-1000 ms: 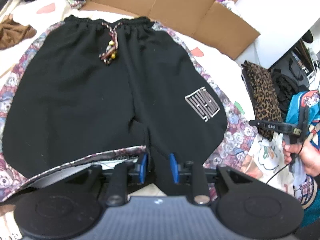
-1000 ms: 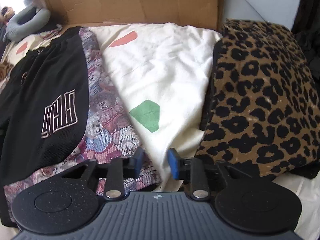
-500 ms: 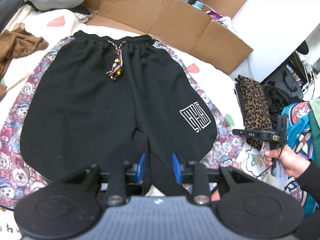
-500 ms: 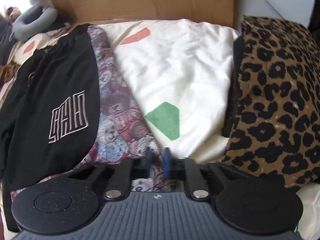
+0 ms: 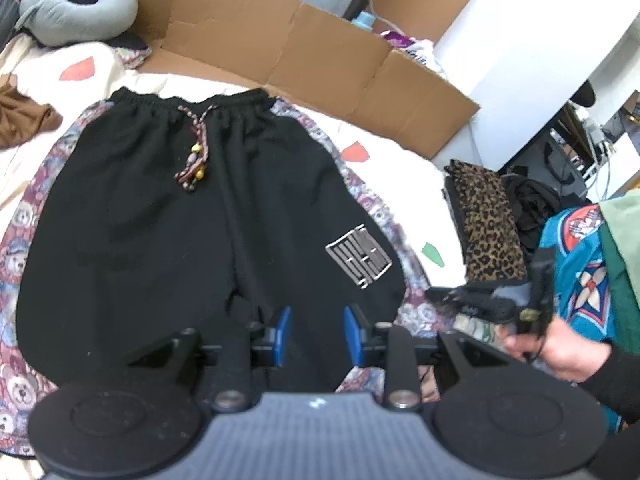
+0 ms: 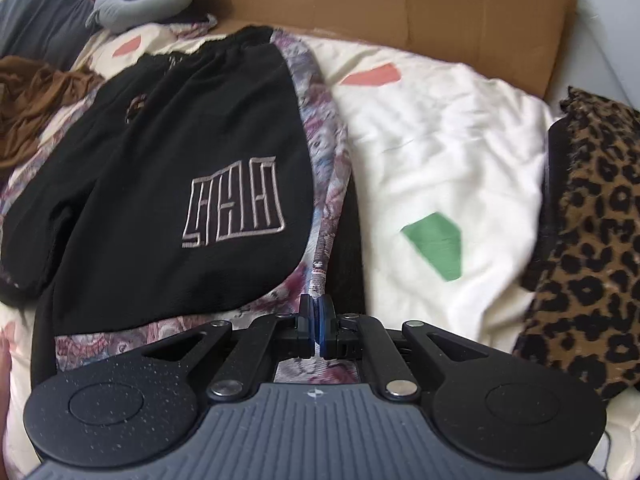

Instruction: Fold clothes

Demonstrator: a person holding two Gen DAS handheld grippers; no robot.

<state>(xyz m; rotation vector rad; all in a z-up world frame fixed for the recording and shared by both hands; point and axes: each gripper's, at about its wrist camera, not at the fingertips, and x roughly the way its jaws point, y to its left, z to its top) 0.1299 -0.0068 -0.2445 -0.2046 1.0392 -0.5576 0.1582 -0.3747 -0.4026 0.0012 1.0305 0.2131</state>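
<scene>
Black shorts (image 5: 160, 240) with teddy-bear patterned side panels lie flat on the bed, waistband at the far end, a beaded drawstring (image 5: 196, 156) in the middle and a stitched logo (image 5: 358, 256) on the right leg. My left gripper (image 5: 316, 332) is open over the hem near the crotch; black cloth lies under it, ungripped. My right gripper (image 6: 317, 320) is shut on the patterned side edge (image 6: 326, 240) of the right leg near the hem, and that edge rises toward the jaws. In the left wrist view a hand (image 5: 560, 348) holds the right gripper (image 5: 472, 300) beside the shorts.
A folded leopard-print garment (image 6: 592, 220) lies right of the shorts on the white sheet (image 6: 440, 140). Flattened cardboard (image 5: 280, 40) borders the far side. A grey neck pillow (image 5: 76, 12) and a brown garment (image 5: 20, 116) sit at the far left. Clutter and a desk stand at the right.
My right gripper went from open to shut on the patterned edge of the right leg. My left gripper pulled back and up from the hem and stays open.
</scene>
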